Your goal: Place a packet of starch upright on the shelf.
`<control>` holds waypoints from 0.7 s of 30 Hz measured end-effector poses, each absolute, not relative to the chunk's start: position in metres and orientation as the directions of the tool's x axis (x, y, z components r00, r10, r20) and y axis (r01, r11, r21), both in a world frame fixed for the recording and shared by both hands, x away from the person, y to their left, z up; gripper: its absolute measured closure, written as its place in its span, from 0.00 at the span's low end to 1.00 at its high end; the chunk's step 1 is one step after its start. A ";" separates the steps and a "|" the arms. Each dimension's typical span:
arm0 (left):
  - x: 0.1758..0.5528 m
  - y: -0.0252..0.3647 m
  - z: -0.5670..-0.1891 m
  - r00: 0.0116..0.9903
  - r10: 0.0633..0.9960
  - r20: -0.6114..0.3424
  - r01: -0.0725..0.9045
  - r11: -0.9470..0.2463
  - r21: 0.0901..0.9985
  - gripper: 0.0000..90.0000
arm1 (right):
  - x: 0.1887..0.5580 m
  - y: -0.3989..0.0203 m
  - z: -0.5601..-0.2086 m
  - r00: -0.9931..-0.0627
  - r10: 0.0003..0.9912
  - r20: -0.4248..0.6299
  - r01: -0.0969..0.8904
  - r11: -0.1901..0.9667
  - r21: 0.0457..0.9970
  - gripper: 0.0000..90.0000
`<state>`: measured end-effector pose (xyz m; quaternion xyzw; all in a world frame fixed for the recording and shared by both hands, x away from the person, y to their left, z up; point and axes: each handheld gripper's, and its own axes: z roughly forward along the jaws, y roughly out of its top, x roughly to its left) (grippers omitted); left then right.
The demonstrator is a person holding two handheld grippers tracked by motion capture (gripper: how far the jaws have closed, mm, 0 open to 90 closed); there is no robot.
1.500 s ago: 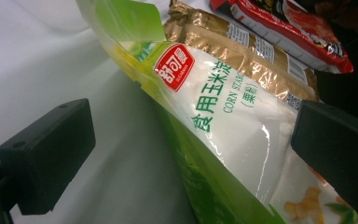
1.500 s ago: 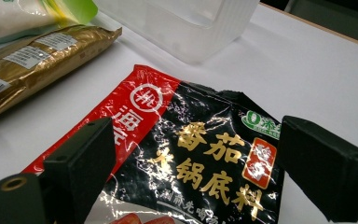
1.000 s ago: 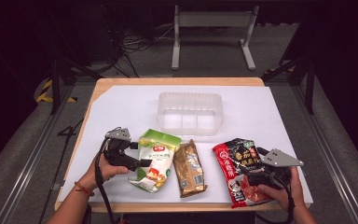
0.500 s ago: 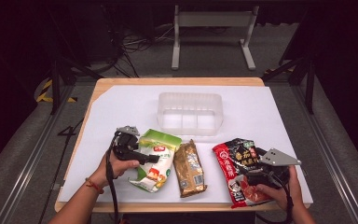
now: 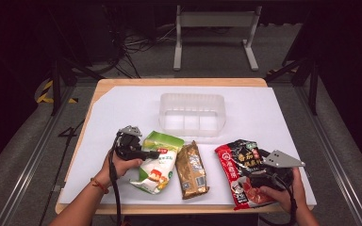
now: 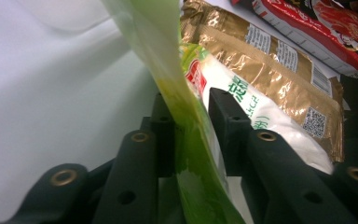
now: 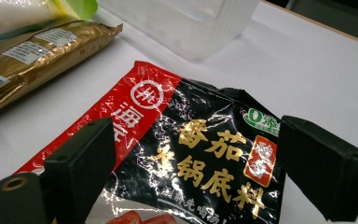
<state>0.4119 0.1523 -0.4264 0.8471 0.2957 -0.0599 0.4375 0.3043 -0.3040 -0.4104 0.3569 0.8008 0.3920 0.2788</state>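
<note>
The left tool (image 6: 186, 126) has just been closing its jaws, and they now pinch the edge of the green pouch (image 6: 168, 70); the film stands pressed between the two pads. In the high view that pouch (image 5: 158, 162) lies at the counter's (image 5: 122, 108) front left, touching the left tool (image 5: 141, 153). The right tool (image 7: 191, 163) is wide open, its jaws astride the red-and-black pouch (image 7: 200, 154) without pressing it; that pouch (image 5: 240, 169) lies at front right.

Three pouches in all: one green, one gold (image 5: 191, 169) between the other two, one red-and-black. One clear tub (image 5: 192, 113) stands behind them, mid-counter.

The right gripper view gives the red pouch's gold Chinese lettering, a round white logo and a green "O" badge. The left gripper view shows a QR code (image 6: 314, 123) on the gold pouch (image 6: 270, 70), too small to make out in the high view.
</note>
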 end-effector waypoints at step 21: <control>0.383 0.167 -0.396 0.852 0.493 -0.175 0.395 -0.387 0.833 0.98 | 0.303 -0.309 -0.407 -0.585 0.796 -0.154 0.339 0.413 0.845 0.14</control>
